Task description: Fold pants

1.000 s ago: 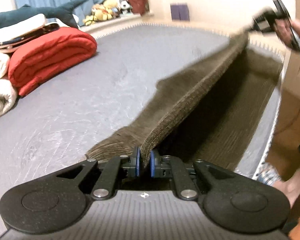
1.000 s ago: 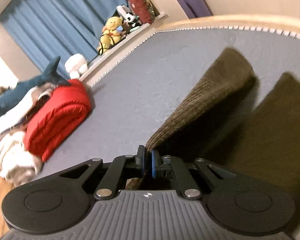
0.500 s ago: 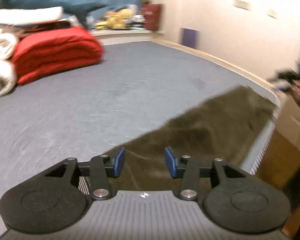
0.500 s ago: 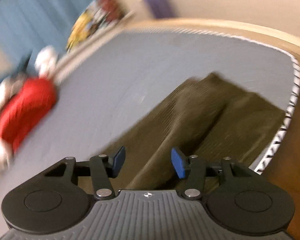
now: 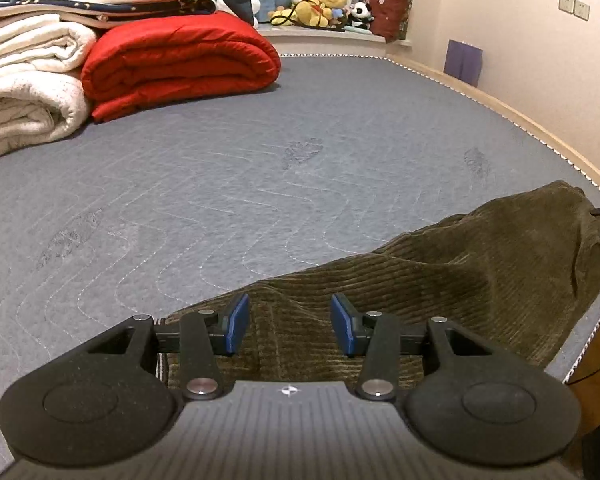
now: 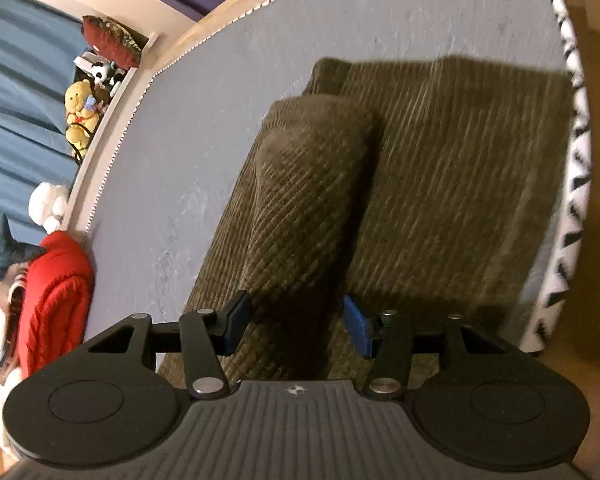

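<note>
both tongs were clamped on the pants a second ago, holding one leg up off the bed; the jaws have just been opening and the cloth has dropped. left tongs (image 5: 286,322) now stand about half open with nothing pinched, pants (image 5: 440,280) lying slack right under and ahead of the blue pads. right tongs (image 6: 296,322) the same, half open, fabric below the gap but not gripped. reads as one fold laid down and released, so lengthwise fold looks done, next is likely a cross fold.

pants: olive-brown corduroy, ribbed, thick. in right wrist view the upper leg (image 6: 300,184) sits rumpled and puffed just ahead of the tongs, lower layer flat to the right of it, not lined up neatly. they lie near the mattress (image 5: 260,152) edge, running from left tongs away to the right.
</note>
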A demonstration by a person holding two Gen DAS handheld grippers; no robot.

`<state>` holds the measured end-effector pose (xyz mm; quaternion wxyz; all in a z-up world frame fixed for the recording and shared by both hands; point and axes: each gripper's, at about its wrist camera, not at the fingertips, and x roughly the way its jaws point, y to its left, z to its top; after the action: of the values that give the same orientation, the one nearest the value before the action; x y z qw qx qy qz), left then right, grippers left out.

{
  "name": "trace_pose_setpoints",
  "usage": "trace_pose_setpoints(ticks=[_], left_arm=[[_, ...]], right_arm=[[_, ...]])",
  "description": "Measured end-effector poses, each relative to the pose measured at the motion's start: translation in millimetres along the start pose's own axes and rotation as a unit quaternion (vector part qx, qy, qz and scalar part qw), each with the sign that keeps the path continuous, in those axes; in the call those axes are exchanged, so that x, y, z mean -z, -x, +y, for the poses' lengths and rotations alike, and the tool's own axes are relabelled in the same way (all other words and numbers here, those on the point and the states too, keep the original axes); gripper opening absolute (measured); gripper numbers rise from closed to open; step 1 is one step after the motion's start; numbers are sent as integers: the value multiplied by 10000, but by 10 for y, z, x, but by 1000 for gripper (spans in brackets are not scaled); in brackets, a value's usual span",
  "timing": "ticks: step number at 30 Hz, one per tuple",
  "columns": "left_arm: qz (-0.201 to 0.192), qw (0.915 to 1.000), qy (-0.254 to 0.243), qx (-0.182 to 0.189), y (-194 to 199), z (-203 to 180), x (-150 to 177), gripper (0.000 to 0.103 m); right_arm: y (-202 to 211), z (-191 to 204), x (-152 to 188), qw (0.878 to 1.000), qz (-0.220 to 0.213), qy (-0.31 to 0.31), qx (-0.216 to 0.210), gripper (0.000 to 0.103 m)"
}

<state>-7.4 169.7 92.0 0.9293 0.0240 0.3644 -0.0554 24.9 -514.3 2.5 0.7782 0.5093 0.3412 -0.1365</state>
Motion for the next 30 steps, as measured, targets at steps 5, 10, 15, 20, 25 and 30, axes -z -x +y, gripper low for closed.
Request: trace_pose_setpoints(ticks=[5,10,15,20,25,30], left_arm=[[67,9998,-85,-158,-101,20,11,50],[112,9994,-112,-319,-180,67,4,50],[113,9994,-79,-323,-196,70,-17,50],[167,9991,-227,-318,-233,11,6,50],[208,9989,-269,-337,-262,-11,1,50],[190,9988,-319,-334,-270,-69,-26,53]], right_arm=[[-95,-115,-50,9973,-494,-551,15,54],[-121,185,-32,9916,-1240,157,341,8],[-100,1046,311,9371,-1430,3121,-634,15],[-79,720,81,9720,-1628,1656,-364,61],[-340,273,-126,9922,-1099,562,-197,61],[-490,229,-93,9935,-786,665,-475,61]])
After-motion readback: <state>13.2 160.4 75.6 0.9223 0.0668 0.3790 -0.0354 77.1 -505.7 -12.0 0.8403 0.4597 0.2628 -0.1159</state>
